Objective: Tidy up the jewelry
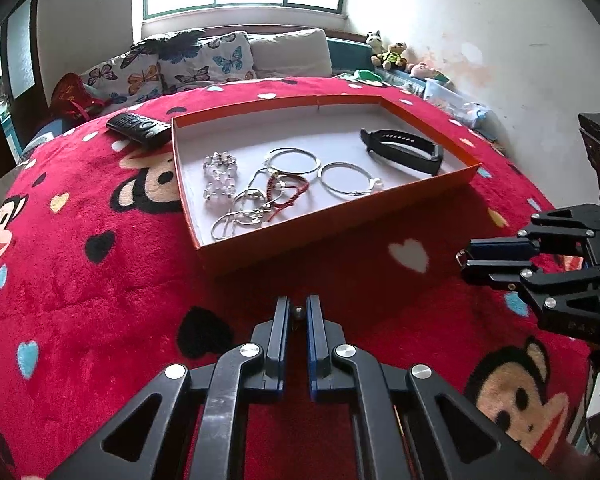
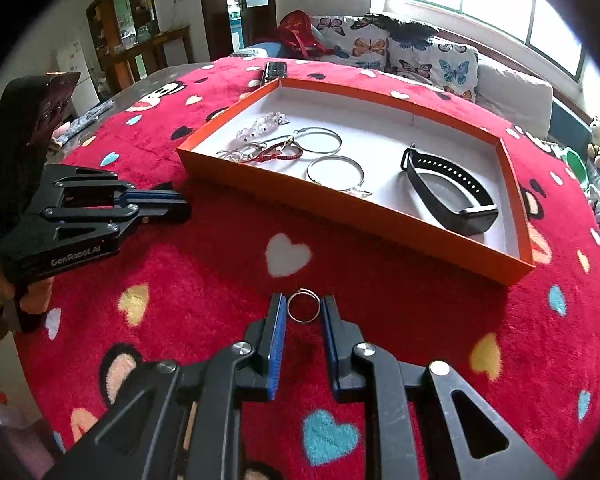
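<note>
My left gripper is shut on a small silver bead, just above the red blanket in front of the tray. My right gripper is shut on a thin silver ring, held upright between the blue pads. Each gripper shows in the other view, the right one and the left one. The orange tray with a white floor holds a clear bead bracelet, silver bangles, a red cord bracelet, small rings and a black wristband.
A black remote lies by the tray's far left corner. The red blanket with monkey faces and hearts covers the table. Butterfly cushions and plush toys sit behind, under the window.
</note>
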The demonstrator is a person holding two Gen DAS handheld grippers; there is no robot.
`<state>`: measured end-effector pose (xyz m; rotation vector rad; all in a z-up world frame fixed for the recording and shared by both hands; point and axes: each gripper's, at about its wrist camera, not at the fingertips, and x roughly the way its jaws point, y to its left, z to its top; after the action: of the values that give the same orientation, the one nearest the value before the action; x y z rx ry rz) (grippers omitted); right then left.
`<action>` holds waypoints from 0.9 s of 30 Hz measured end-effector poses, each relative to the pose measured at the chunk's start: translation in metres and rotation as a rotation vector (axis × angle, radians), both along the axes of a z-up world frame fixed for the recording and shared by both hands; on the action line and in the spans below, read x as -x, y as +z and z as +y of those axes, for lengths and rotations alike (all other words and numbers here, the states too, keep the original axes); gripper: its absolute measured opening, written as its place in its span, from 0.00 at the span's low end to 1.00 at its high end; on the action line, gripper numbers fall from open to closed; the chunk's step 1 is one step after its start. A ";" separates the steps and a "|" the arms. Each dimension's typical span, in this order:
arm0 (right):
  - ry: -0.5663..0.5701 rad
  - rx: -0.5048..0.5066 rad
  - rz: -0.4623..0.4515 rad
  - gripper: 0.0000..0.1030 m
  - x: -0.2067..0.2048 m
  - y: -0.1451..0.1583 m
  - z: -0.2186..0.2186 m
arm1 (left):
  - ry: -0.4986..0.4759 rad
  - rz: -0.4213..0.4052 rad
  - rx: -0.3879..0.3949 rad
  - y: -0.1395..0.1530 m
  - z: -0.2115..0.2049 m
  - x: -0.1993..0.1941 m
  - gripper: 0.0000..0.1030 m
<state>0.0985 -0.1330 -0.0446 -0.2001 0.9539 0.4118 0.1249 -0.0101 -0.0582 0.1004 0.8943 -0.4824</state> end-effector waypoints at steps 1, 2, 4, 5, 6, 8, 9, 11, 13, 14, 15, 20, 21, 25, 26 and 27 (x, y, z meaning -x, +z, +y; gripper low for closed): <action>-0.001 0.003 -0.005 0.20 0.001 0.002 0.000 | -0.002 -0.005 0.004 0.003 0.000 0.003 0.07; -0.002 0.005 -0.012 0.20 0.003 0.003 0.000 | -0.002 -0.008 0.010 0.006 0.000 0.005 0.07; -0.006 0.004 -0.022 0.20 0.005 0.008 -0.001 | -0.004 -0.016 0.025 0.013 0.000 0.009 0.07; -0.010 0.005 -0.027 0.20 0.006 0.009 -0.002 | -0.004 -0.022 0.029 0.017 0.000 0.011 0.07; -0.012 0.006 -0.034 0.20 0.007 0.011 -0.002 | -0.005 -0.030 0.032 0.021 0.000 0.013 0.07; -0.016 0.009 -0.050 0.20 0.008 0.016 -0.003 | -0.010 -0.044 0.037 0.028 -0.002 0.016 0.07; -0.018 0.009 -0.055 0.20 0.008 0.017 -0.004 | -0.012 -0.054 0.036 0.033 -0.004 0.017 0.07; -0.024 0.008 -0.065 0.20 0.007 0.022 -0.006 | -0.016 -0.069 0.038 0.041 -0.006 0.018 0.07; -0.030 0.004 -0.075 0.20 0.006 0.026 -0.007 | -0.017 -0.082 0.043 0.050 -0.008 0.017 0.07; -0.033 0.001 -0.080 0.20 0.005 0.028 -0.008 | -0.018 -0.089 0.046 0.054 -0.008 0.017 0.07; -0.035 0.000 -0.085 0.20 0.004 0.030 -0.009 | -0.019 -0.097 0.047 0.058 -0.009 0.015 0.07; -0.050 -0.033 -0.105 0.20 -0.004 0.043 -0.015 | -0.020 -0.133 0.053 0.079 -0.012 0.006 0.07; -0.055 -0.034 -0.111 0.20 -0.006 0.045 -0.017 | -0.020 -0.139 0.054 0.083 -0.013 0.002 0.07; -0.072 -0.046 -0.124 0.20 -0.019 0.053 -0.023 | -0.016 -0.155 0.052 0.094 -0.016 -0.013 0.07; -0.076 -0.048 -0.125 0.20 -0.021 0.053 -0.024 | -0.013 -0.156 0.052 0.097 -0.016 -0.018 0.07; -0.080 -0.054 -0.124 0.20 -0.024 0.055 -0.026 | -0.013 -0.157 0.051 0.097 -0.017 -0.022 0.07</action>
<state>0.1227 -0.1587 0.0100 -0.1369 0.8248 0.3473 0.1465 -0.0273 0.0393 0.0957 0.7276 -0.5022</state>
